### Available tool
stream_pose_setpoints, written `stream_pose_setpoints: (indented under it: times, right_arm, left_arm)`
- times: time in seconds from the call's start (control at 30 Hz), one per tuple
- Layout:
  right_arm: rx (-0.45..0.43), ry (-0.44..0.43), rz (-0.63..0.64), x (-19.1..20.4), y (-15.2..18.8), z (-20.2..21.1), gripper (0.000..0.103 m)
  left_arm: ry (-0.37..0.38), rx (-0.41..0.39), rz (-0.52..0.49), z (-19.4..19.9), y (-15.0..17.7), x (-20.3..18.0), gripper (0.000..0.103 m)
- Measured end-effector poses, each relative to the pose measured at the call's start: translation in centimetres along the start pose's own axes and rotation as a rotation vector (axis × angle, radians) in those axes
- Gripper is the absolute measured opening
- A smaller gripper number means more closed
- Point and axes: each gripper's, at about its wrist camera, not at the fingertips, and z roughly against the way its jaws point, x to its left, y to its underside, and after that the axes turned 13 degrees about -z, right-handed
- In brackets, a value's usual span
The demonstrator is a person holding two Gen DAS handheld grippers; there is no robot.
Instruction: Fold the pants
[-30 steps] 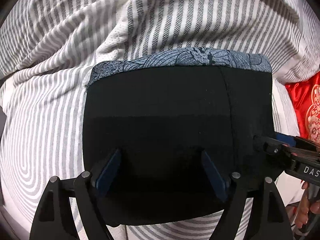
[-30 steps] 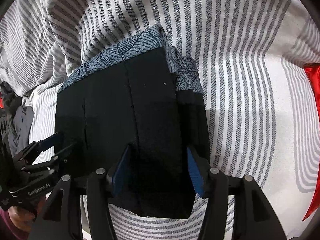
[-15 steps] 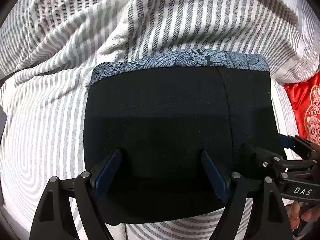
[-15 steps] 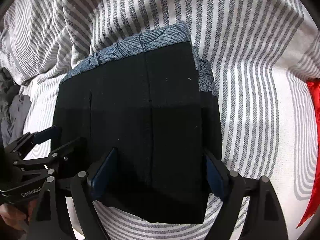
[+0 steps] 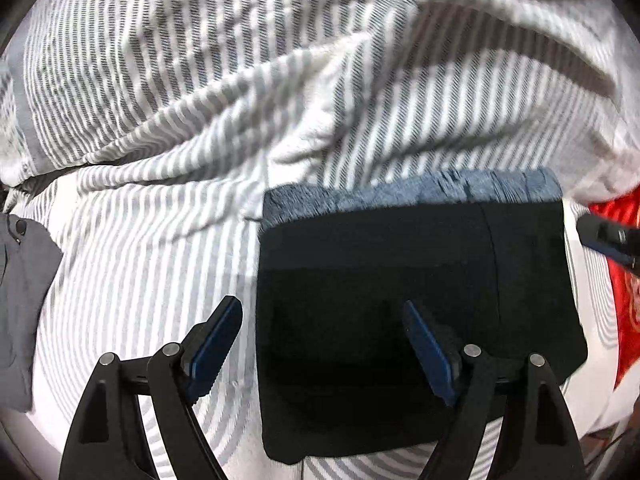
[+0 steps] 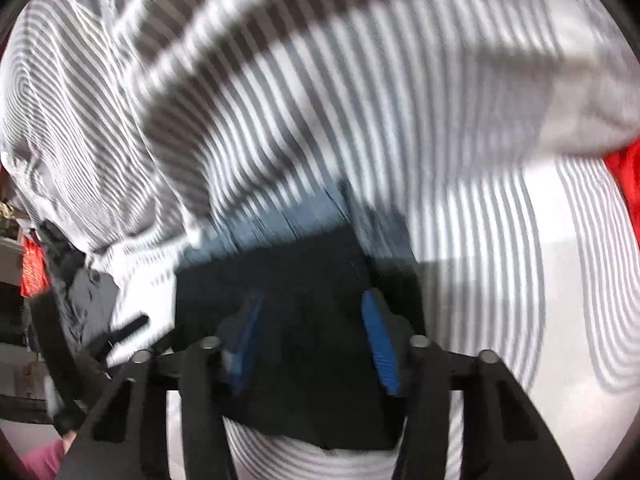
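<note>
striped bedding [image 5: 160, 240] | one folded pants [image 5: 400, 300] | both jaws open, empty

Black pants [image 5: 416, 320] with a blue-grey patterned band [image 5: 412, 194] at centre; grey-and-white striped bedding [image 5: 168, 216] all round; red cloth [image 5: 624, 280] at right edge; grey garment [image 5: 20, 300] at left edge.

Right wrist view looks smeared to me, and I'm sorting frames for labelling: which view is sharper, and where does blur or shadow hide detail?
Left wrist view is sharper: stripes on the bedsheet read cleanly, with only the patterned band streaked. Right wrist view is motion-blurred throughout; the folded pants lose their seams. In both, the black cloth shows almost no texture.
</note>
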Motion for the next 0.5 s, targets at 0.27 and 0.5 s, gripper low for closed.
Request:
stream_pose_setpoints:
  times: [0.27,0.5]
  right_arm:
    - [0.047,0.013,-0.049,0.6,-2.2,-3.9,0.030]
    - [0.099,0.017,-0.069,-2.0,-0.8,-4.8,0.020]
  left_arm:
    - [-0.056,-0.041,0.036,0.2,-2.3,0.5,0.083]
    - [-0.105,0.007,0.169,-3.7,-3.3,4.8,0.083]
